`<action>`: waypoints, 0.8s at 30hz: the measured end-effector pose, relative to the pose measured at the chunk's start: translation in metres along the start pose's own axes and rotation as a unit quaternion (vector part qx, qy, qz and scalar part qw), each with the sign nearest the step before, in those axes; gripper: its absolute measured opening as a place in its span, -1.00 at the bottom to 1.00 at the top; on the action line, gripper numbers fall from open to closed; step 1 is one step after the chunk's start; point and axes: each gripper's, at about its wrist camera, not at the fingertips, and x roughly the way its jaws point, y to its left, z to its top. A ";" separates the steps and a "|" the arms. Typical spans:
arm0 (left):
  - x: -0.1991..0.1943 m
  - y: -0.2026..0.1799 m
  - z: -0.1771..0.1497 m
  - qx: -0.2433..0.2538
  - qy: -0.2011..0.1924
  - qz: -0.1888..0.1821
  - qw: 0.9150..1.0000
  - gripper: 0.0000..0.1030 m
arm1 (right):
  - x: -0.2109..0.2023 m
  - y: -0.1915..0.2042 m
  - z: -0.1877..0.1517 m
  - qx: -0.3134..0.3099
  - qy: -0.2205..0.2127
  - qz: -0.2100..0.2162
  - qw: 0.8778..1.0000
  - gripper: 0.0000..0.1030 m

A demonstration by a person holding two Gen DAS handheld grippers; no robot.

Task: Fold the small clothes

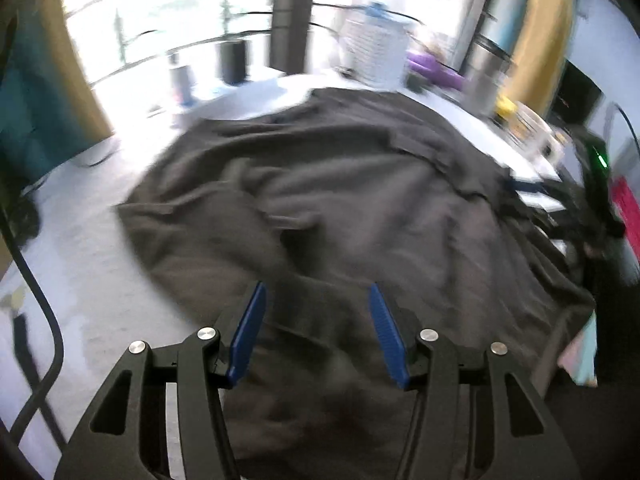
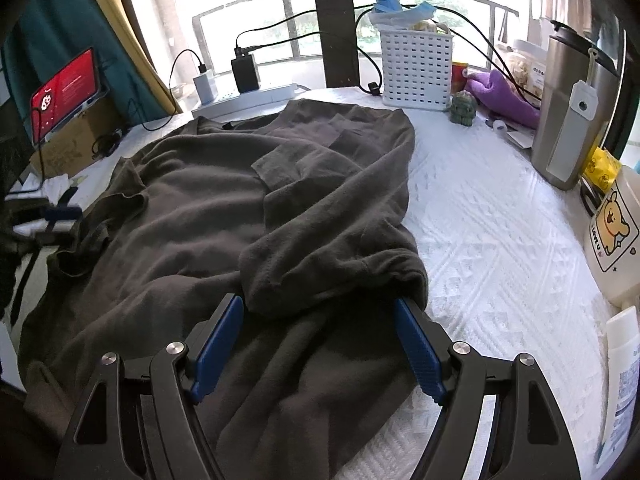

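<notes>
Lying under both open jaws: dark sweater.

This is a lived-in room of a home, with a table under a white quilted cover pushed up against a large barred window framed by mustard-yellow and teal curtains. Household clutter lines its far edge: a white perforated plastic basket, a tall stainless-steel tumbler, a white power strip with chargers, a crumpled purple cloth and a cartoon-bear bottle.
</notes>
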 end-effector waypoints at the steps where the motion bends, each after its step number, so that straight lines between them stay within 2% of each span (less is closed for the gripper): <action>1: 0.002 0.005 -0.001 -0.008 0.000 0.008 1.000 0.04 | 0.001 0.000 0.000 0.001 0.001 0.000 1.000 0.53; 3: 0.007 0.014 -0.001 -0.026 -0.002 0.019 0.999 0.04 | 0.002 0.002 0.001 0.000 0.000 0.002 1.000 0.53; 5: 0.017 0.015 -0.003 -0.024 0.009 0.016 1.000 0.02 | 0.002 0.003 0.001 -0.003 -0.001 0.004 1.000 0.53; 9: 0.025 0.003 -0.007 0.004 0.019 0.018 1.000 -0.83 | 0.001 0.002 -0.001 -0.002 0.001 0.002 1.000 0.53; 12: 0.020 -0.013 -0.007 0.030 -0.001 0.035 0.999 -0.94 | 0.002 -0.001 -0.003 0.004 0.002 0.000 1.000 0.53; 14: 0.014 -0.028 -0.009 0.049 -0.018 0.030 0.998 -0.94 | 0.003 -0.003 -0.004 0.007 0.004 0.000 1.000 0.53; 18: 0.026 -0.053 -0.015 0.088 0.012 0.005 0.996 -0.94 | 0.003 -0.002 -0.006 0.006 0.004 0.001 1.000 0.53; 20: 0.034 -0.056 -0.016 0.091 0.030 0.003 0.995 -0.92 | 0.002 -0.002 -0.006 0.005 0.003 0.001 1.000 0.53; 22: 0.033 -0.052 -0.014 0.083 0.035 -0.007 0.996 -0.81 | 0.000 -0.002 -0.006 0.004 0.004 0.000 1.000 0.53; 23: 0.028 -0.047 -0.011 0.074 0.032 -0.012 0.997 -0.53 | -0.001 -0.003 -0.006 0.004 0.003 -0.002 1.000 0.53; 24: 0.022 -0.040 -0.009 0.065 0.026 -0.012 0.997 -0.14 | -0.002 -0.003 -0.007 0.004 0.003 -0.002 1.000 0.53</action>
